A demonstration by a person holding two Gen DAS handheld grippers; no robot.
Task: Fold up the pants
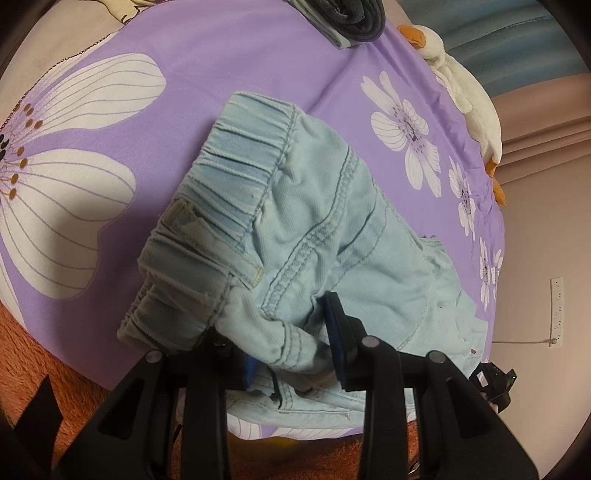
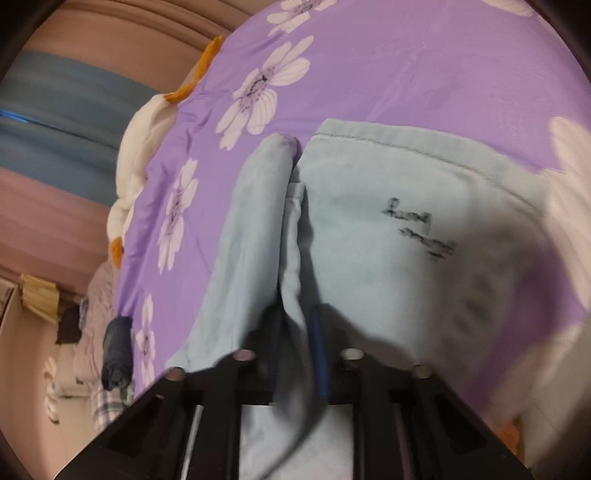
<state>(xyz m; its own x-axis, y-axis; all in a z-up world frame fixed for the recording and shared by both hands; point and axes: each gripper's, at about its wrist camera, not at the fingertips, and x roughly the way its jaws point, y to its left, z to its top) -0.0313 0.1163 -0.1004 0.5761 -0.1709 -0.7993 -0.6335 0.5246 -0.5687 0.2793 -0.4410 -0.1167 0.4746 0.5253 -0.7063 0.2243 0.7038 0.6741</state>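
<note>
Light blue denim pants [image 1: 306, 229] lie on a purple flowered bedspread [image 1: 229, 66]; the gathered elastic waistband faces up-left. My left gripper [image 1: 291, 347] is shut on a bunch of fabric just below the waistband. In the right wrist view the pants' legs [image 2: 388, 229] lie side by side, one with dark script embroidery [image 2: 421, 229]. My right gripper [image 2: 295, 332] is shut on a fold of leg fabric between its blue-padded fingers [image 2: 319, 354]. That view is blurred.
A white plush duck [image 1: 465, 96] lies along the bed's far edge, also in the right wrist view [image 2: 136, 155]. A dark folded garment [image 1: 354, 18] sits at the bed's top. An orange fuzzy blanket [image 1: 55, 354] lies at the near edge. Clothes pile [image 2: 107, 354] beside the bed.
</note>
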